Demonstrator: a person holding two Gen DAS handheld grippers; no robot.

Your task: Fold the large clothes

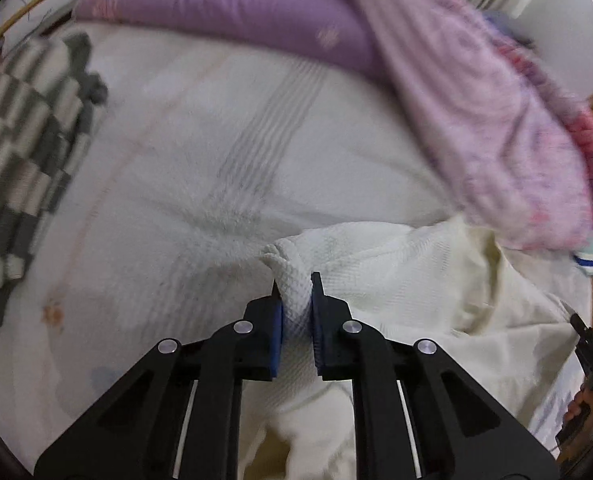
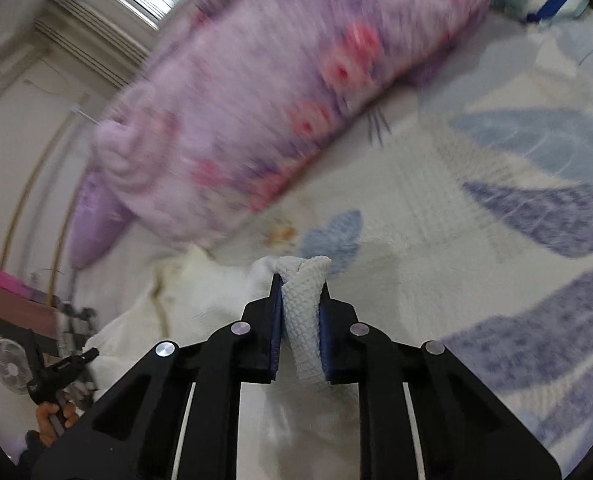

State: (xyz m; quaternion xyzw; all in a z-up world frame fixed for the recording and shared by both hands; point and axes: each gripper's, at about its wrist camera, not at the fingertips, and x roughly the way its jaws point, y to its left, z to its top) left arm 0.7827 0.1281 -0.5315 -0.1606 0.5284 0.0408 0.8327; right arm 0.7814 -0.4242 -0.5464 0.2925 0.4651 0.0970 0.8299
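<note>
A white waffle-knit garment (image 1: 380, 264) lies on the bed, spread to the right of my left gripper (image 1: 295, 280). My left gripper is shut on a bunched edge of it, cloth pinched between the blue pads. My right gripper (image 2: 300, 280) is shut on another bunched edge of the same garment (image 2: 216, 292), which trails off to the left in the right wrist view. The right gripper also shows at the far right of the left wrist view (image 1: 592, 356), and the left gripper at the lower left of the right wrist view (image 2: 62, 368). The garment hangs slack between the two.
The bed sheet (image 1: 200, 152) is white with grey stripes; in the right wrist view it has blue leaf prints (image 2: 536, 216). A pink-purple floral blanket (image 1: 508, 120) and a purple pillow (image 1: 236, 4) lie behind. A grey-white checkered garment (image 1: 28, 152) lies left. A fan (image 2: 10, 366) stands beyond the bed.
</note>
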